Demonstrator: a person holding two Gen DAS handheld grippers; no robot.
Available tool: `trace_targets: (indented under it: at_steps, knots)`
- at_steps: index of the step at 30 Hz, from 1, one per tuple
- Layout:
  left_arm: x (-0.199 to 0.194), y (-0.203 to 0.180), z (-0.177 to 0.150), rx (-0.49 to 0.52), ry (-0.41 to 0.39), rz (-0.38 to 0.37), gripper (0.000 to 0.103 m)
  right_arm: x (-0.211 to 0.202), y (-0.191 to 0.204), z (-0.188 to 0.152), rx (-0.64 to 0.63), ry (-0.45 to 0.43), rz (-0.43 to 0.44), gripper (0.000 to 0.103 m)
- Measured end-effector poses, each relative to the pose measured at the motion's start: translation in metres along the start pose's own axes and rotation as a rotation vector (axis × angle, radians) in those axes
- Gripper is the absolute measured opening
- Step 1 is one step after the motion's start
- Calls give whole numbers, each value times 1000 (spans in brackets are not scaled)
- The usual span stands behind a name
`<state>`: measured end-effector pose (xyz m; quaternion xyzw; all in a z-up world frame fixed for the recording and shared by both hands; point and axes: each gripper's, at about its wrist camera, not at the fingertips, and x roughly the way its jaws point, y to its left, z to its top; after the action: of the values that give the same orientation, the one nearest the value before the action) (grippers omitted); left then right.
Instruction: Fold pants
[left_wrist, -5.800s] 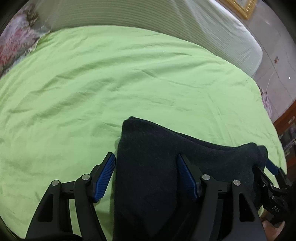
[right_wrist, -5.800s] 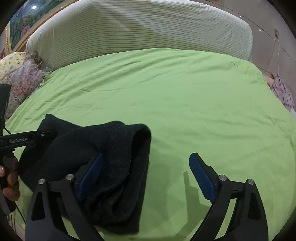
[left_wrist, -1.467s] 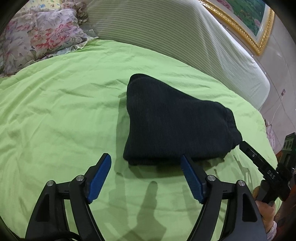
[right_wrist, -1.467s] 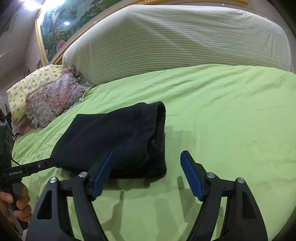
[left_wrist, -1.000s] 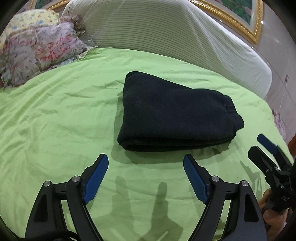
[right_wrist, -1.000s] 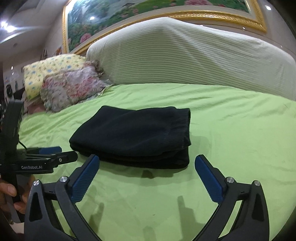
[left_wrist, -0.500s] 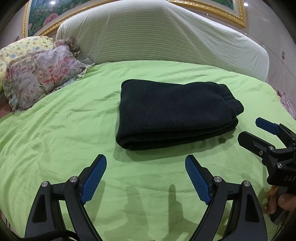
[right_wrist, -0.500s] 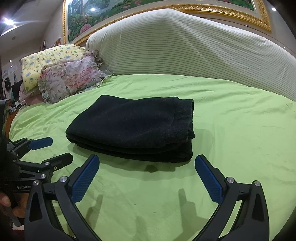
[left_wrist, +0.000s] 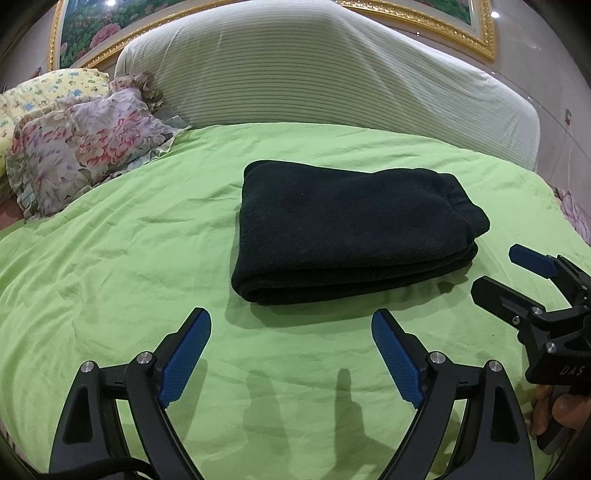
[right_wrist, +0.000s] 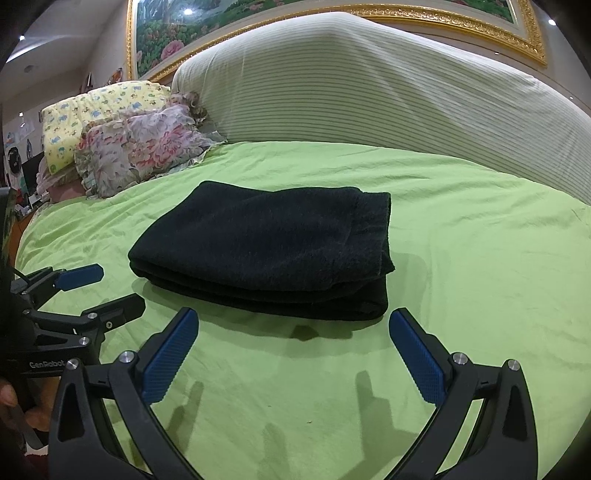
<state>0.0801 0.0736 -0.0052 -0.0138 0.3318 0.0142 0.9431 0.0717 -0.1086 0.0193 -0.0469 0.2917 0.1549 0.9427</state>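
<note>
The black pants (left_wrist: 351, 229) lie folded in a flat stack on the green bed sheet (left_wrist: 110, 258), also seen in the right wrist view (right_wrist: 266, 247). My left gripper (left_wrist: 291, 321) is open and empty, held back from the stack's near edge. My right gripper (right_wrist: 293, 317) is open and empty, also short of the stack. The right gripper shows at the right edge of the left wrist view (left_wrist: 517, 280). The left gripper shows at the left edge of the right wrist view (right_wrist: 99, 291).
A striped white headboard cushion (left_wrist: 325, 74) rises behind the bed. Floral and yellow pillows (right_wrist: 129, 147) lie at the far left. A gold-framed painting (right_wrist: 332, 7) hangs above. Green sheet surrounds the stack on all sides.
Both grippers have let go of the pants and pulled back and up from the stack. The folded pants now lie still on the sheet, farther from both cameras.
</note>
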Motion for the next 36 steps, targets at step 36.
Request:
trace_targets:
  at_steps: [36]
  knots:
    - [1,2,6,-26,-4,25,94,1,1,0,-4,7,-2,103]
